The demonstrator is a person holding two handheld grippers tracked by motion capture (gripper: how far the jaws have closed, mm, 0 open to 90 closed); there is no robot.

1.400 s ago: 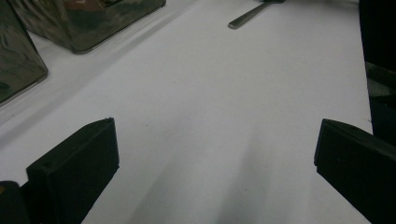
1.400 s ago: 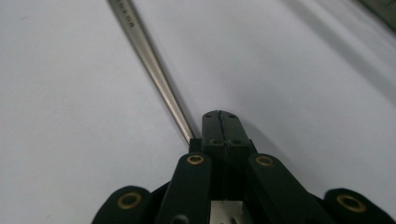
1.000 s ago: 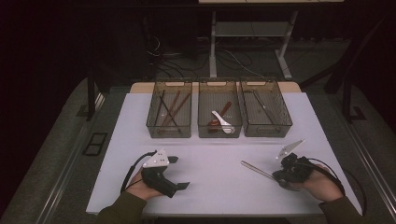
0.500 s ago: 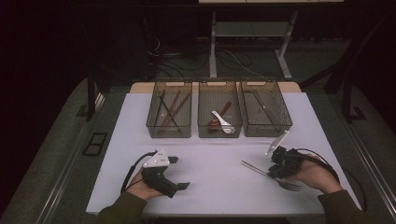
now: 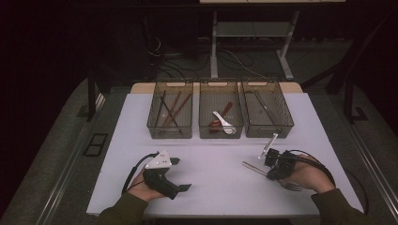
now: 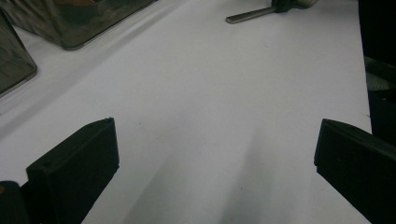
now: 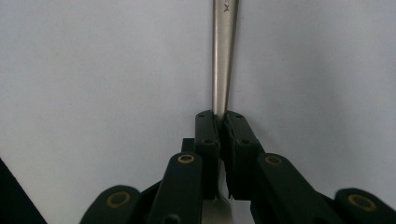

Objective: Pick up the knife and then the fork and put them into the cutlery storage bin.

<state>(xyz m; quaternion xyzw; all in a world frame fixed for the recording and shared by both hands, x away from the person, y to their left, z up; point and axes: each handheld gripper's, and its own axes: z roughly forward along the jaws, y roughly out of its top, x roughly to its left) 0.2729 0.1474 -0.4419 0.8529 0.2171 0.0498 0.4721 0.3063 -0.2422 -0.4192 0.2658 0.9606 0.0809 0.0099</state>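
Two black claws low over a white counter (image 5: 211, 159), one per hand. Right claw (image 5: 271, 169) clamped on a slim silver metal fork (image 5: 263, 169), jaws pressed together around the handle just behind the tines, as seen in the right gripper view (image 7: 219, 122). Fork lying near the counter's right front, handle end pointing left and slightly away, tines (image 5: 293, 186) toward the person's right hand (image 5: 307, 176). Handle (image 7: 224, 51) running straight ahead from the jaws in the right gripper view, close over the bare white surface; whether touching it, cannot tell. Left claw (image 5: 180, 174) wide apart, holding nothing, resting at the counter's left front in the left hand (image 5: 143, 185); bare counter between its jaws (image 6: 215, 140), fork handle (image 6: 250, 15) far ahead. Three smoky translucent plastic bins in a row at the far edge: left bin (image 5: 170, 132) with dark and brown chopsticks, middle bin (image 5: 220, 133) with a white spoon (image 5: 223, 122), right bin (image 5: 268, 132) with slim metal cutlery. Fork well apart from the bins.
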